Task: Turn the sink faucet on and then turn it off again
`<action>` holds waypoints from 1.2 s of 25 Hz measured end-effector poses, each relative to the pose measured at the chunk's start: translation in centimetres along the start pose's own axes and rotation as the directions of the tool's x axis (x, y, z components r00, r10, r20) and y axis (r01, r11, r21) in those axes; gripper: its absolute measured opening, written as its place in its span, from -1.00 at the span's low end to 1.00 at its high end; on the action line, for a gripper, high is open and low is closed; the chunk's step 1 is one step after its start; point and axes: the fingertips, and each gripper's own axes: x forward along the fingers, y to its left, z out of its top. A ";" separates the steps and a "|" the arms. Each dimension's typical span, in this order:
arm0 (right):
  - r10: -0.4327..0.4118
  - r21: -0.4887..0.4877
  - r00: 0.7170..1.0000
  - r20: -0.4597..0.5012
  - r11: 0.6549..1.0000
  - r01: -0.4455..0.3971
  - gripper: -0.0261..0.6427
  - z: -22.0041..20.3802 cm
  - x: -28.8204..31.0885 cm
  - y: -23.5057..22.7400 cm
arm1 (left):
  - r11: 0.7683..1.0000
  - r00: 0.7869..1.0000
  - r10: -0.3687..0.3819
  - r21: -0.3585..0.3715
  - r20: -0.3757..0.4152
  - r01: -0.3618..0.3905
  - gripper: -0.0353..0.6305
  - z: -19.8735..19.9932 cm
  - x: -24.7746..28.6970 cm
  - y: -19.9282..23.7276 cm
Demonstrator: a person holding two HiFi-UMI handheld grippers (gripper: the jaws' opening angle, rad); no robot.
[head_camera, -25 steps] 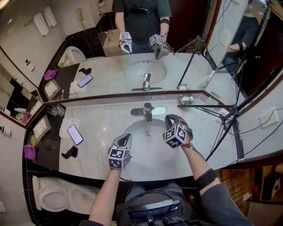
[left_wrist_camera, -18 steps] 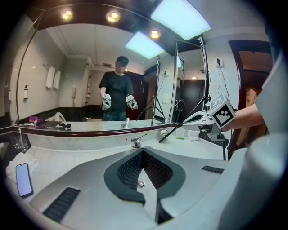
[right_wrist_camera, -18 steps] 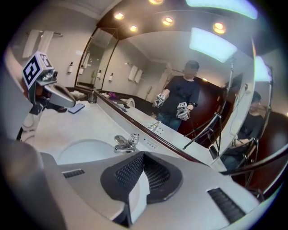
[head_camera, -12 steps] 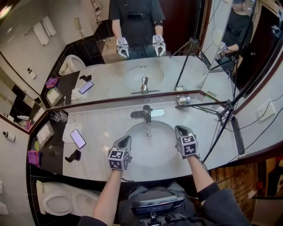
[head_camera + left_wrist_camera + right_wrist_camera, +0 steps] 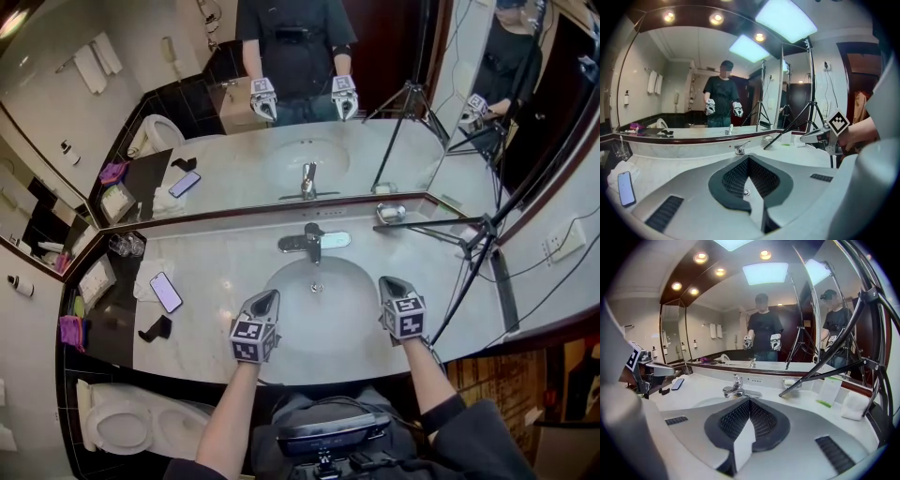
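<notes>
The chrome faucet [image 5: 313, 241] stands behind the oval sink basin [image 5: 316, 323], its lever pointing toward the basin; no stream of water shows under it. My left gripper [image 5: 267, 299] hovers over the basin's front left rim, jaws shut and empty. My right gripper [image 5: 388, 283] hangs over the front right rim, also shut on nothing, well short of the faucet. The left gripper view shows the faucet [image 5: 739, 149] beyond the closed jaws and the right gripper [image 5: 812, 137] at the right. In the right gripper view the faucet [image 5: 736, 388] stands ahead and slightly left.
A phone [image 5: 165, 292] and a black object [image 5: 153, 328] lie on the marble counter [image 5: 216, 272] at the left, glasses [image 5: 121, 246] behind them. A soap dish [image 5: 391, 213] sits at the back right. Tripod legs [image 5: 469, 251] cross the counter's right side. A mirror backs the counter.
My right gripper has drawn back from beside the faucet to the basin's front right rim and rolled so its marker cube faces up. The left gripper has stayed in place.
</notes>
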 end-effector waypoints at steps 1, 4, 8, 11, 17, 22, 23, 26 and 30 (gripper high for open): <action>0.001 -0.005 1.000 -0.004 1.000 -0.001 -0.87 -0.1 0.0 0.0 | 1.000 1.000 0.005 0.017 -0.002 -0.005 -0.94 0.0 -0.1 0.0; 0.005 -0.012 1.000 -0.011 1.000 -0.005 -0.87 -0.4 0.2 0.1 | 1.000 1.000 0.008 0.024 0.020 -0.008 -0.94 0.7 -0.1 -0.2; 0.012 -0.028 1.000 -0.018 1.000 -0.013 -0.87 -0.7 0.6 0.1 | 1.000 1.000 0.017 0.010 0.016 -0.017 -0.93 0.7 0.1 -0.2; 0.018 -0.047 0.999 -0.029 0.999 -0.019 -0.87 -1.0 0.9 0.0 | 1.000 1.000 0.022 0.009 0.012 -0.022 -0.93 0.6 0.3 -0.2; 0.022 -0.179 0.999 -0.042 0.983 -0.029 -0.86 0.1 1.6 0.8 | 1.000 1.000 0.022 -0.001 0.008 -0.022 -0.93 0.8 0.9 -0.4; 0.016 -0.344 0.999 -0.051 0.938 -0.032 -0.86 0.6 3.5 1.9 | 1.000 1.000 0.024 0.008 0.006 -0.024 -0.93 0.8 1.6 -0.4; 0.016 -0.371 0.999 -0.052 0.928 -0.034 -0.85 0.7 4.0 2.0 | 1.000 1.000 0.024 0.009 0.006 -0.024 -0.93 0.9 1.8 -0.4; 0.015 -0.454 0.998 -0.062 0.890 -0.042 -0.71 1.4 5.5 2.5 | 1.000 1.000 0.023 0.010 0.007 -0.023 -0.93 1.0 2.3 -0.4; 0.021 -0.566 0.998 -0.066 0.823 -0.055 -0.58 2.7 8.0 3.2 | 1.000 1.000 0.024 0.006 0.000 -0.024 -0.93 0.8 3.0 -0.3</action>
